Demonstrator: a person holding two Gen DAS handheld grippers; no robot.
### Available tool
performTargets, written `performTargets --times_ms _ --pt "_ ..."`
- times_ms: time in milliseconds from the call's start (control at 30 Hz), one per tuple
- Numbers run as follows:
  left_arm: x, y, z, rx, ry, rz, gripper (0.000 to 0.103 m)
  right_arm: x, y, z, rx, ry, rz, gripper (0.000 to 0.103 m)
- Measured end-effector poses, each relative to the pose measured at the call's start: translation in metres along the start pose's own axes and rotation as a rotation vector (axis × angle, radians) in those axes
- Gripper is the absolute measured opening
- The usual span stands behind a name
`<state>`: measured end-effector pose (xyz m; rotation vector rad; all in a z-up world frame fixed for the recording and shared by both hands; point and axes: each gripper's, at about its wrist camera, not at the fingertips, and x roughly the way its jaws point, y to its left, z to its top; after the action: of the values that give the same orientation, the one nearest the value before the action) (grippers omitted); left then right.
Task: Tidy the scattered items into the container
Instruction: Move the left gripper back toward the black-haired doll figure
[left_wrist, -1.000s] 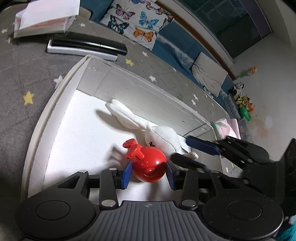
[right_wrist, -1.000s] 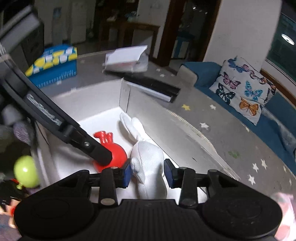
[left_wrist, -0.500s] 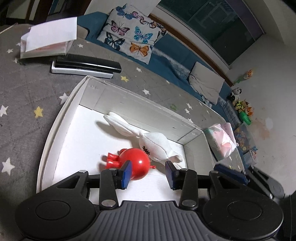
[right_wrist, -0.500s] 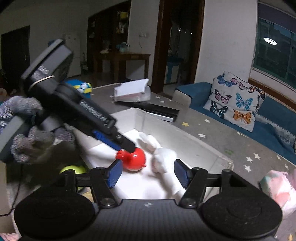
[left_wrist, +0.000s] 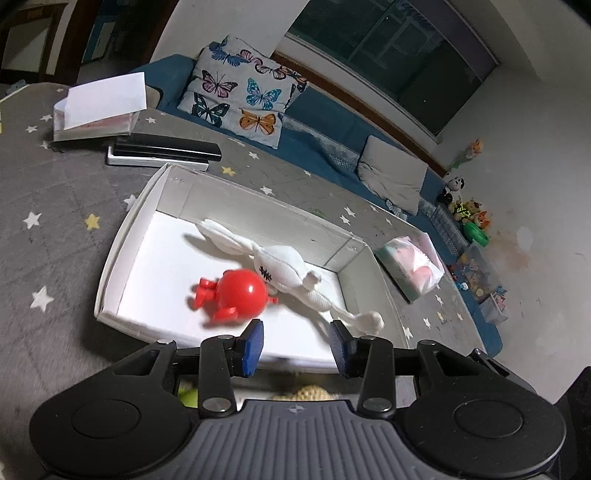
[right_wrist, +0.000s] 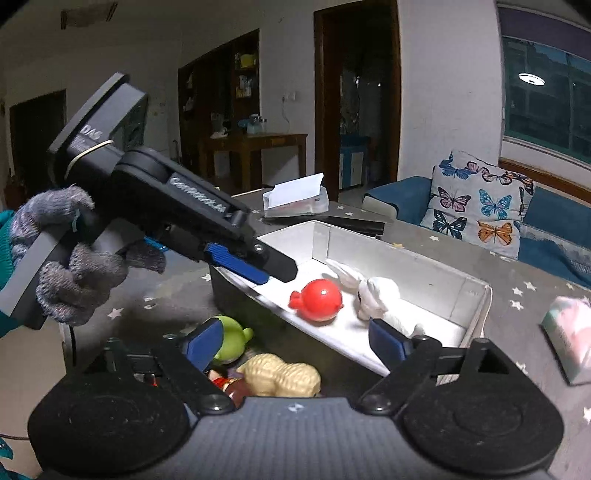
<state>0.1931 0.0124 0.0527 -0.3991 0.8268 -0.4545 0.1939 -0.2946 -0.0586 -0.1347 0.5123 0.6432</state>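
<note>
A white box (left_wrist: 122, 236) (right_wrist: 476, 295) sits on the grey star-patterned cloth. Inside it lie a red round toy (left_wrist: 240, 293) (right_wrist: 319, 299) and a white plush rabbit (left_wrist: 284, 273) (right_wrist: 378, 295), touching each other. My left gripper (left_wrist: 295, 347) is open and empty, above the box's near edge; it also shows in the right wrist view (right_wrist: 258, 271). My right gripper (right_wrist: 295, 341) is open wide and empty, in front of the box. A green toy (right_wrist: 231, 341), a beige plush toy (right_wrist: 280, 374) and a small red-brown toy (right_wrist: 231, 386) lie on the cloth outside the box.
A tissue pack (left_wrist: 412, 267) (right_wrist: 569, 332) lies right of the box. A black-and-white flat box (left_wrist: 162, 151) and an open white paper box (left_wrist: 99, 107) lie behind it. A butterfly cushion (left_wrist: 240, 99) and blue sofa stand beyond.
Both grippers have opened, let go of the red toy and the rabbit, and drawn back and up out of the box. The right gripper has opened wider.
</note>
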Motion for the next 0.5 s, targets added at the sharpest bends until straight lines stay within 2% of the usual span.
performTargets --times_ms 133,233,500 --pt "-0.013 -0.001 -0.015 0.013 -0.020 0.011 0.042 -0.010 0.006 -0.007 0.011 -0.030 0.005 0.103" --pt "-0.022 0.000 -0.025 0.010 -0.028 0.018 0.042 -0.014 0.014 -0.010 0.005 -0.051 -0.007 0.103" --pt "-0.038 0.006 -0.054 -0.016 -0.033 0.029 0.042 -0.014 0.036 -0.026 0.024 -0.043 0.021 0.103"
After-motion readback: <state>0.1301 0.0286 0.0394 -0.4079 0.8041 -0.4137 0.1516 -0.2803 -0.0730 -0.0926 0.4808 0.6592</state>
